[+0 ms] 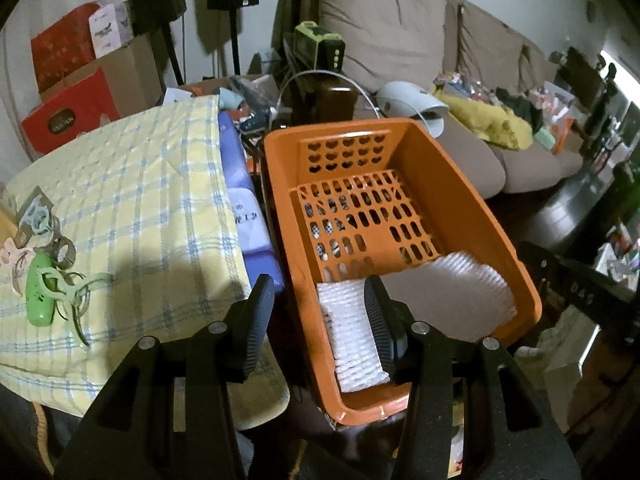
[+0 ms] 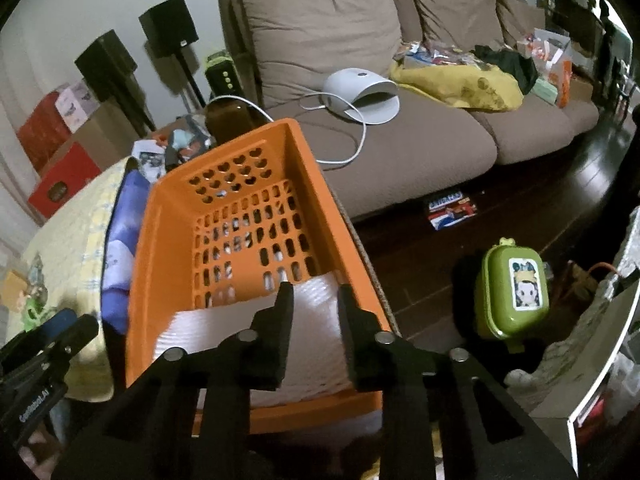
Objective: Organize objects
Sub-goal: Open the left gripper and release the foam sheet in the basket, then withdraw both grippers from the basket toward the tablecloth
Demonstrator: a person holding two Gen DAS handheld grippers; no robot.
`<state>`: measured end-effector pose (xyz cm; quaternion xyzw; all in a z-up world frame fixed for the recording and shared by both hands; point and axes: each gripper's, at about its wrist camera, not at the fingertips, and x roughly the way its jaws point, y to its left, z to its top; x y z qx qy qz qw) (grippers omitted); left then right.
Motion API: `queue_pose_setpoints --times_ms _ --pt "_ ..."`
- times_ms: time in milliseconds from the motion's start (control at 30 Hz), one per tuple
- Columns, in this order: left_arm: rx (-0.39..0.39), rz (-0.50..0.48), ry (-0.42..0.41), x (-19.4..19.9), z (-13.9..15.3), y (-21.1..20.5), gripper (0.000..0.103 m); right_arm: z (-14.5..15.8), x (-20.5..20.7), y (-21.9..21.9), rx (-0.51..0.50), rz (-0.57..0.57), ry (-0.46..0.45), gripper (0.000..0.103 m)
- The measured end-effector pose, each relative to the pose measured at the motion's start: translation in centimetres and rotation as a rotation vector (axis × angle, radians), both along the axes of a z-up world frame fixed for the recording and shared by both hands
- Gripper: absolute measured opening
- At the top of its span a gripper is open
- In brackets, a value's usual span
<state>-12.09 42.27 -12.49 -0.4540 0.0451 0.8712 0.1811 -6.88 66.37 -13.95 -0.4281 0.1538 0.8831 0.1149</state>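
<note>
Nearest the left wrist camera, the left claw (image 1: pixel 318 320) stands partly open with its jaws astride the near left wall of the orange basket (image 1: pixel 492 220): one finger hangs outside the wall, the other is inside, over the white foam sheets (image 1: pixel 452 292), and nothing is pinched between them. Nearest the right wrist camera, the right claw (image 2: pixel 314 308) hovers over the near end of the same orange basket (image 2: pixel 168 216) with only a narrow gap between its jaws; they are empty, with the white foam sheets (image 2: pixel 312 344) lying below them on the basket floor. The foam covers the near half of the perforated floor, and the far half is bare. Left of the basket a yellow checked cloth (image 1: pixel 132 200) covers a raised surface, and on it lie a green plastic clip (image 1: pixel 40 292) and some small trinkets. Between cloth and basket a purple package (image 1: pixel 248 216) is wedged. To the right, down on the dark floor, stands a green lidded box (image 2: pixel 512 296) with a cartoon sticker. Beyond the basket runs a brown sofa (image 2: pixel 400 136) carrying a white domed lamp (image 2: pixel 360 96) with its cord, a yellow cloth (image 2: pixel 452 80) and scattered clutter. Farthest back on the left are red boxes (image 1: pixel 68 112) and two black speakers (image 2: pixel 168 32) on stands.
</note>
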Motion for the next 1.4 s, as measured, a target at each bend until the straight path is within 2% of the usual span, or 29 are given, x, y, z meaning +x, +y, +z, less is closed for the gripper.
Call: queue_pose_setpoints --times_ms 100,200,300,567,633,700,867,1100,1267,1400 --pt "-0.007 -0.009 0.028 0.0 0.6 0.0 0.042 -0.1 -0.2 -0.4 0.021 0.013 -0.009 0.013" --pt "-0.043 -0.019 0.071 0.3 1.0 0.0 0.034 -0.1 -0.3 -0.9 0.035 0.029 -0.013 0.011" --pt "-0.047 -0.013 0.081 0.3 1.0 -0.5 0.033 -0.2 -0.5 -1.3 0.041 0.056 -0.017 0.011" --pt "-0.042 0.004 0.067 0.1 0.3 -1.0 0.033 -3.4 -1.9 -3.8 0.133 0.171 -0.168 0.011" --pt "-0.058 0.005 0.08 0.2 0.1 -0.8 0.033 -3.9 -1.8 -3.8 0.161 0.171 -0.183 0.011" --pt "-0.083 -0.011 0.092 0.6 -0.3 -0.2 0.032 -4.6 -1.8 -3.3 0.14 0.164 -0.204 0.011" --pt "-0.092 -0.105 0.063 2.1 -1.5 2.5 0.03 -6.0 -1.6 -3.1 0.168 0.168 -0.262 0.011" --pt "-0.098 -0.093 0.033 2.1 -2.8 2.8 0.028 -7.7 -1.9 -3.2 0.233 0.168 -0.36 0.011" --pt "-0.095 -0.09 0.035 2.2 -2.6 2.5 0.028 -7.8 -2.0 -4.0 0.254 0.188 -0.355 0.012" --pt "-0.093 -0.06 0.053 2.0 -1.8 1.6 0.029 -5.9 -1.8 -3.7 0.207 0.18 -0.264 0.012"
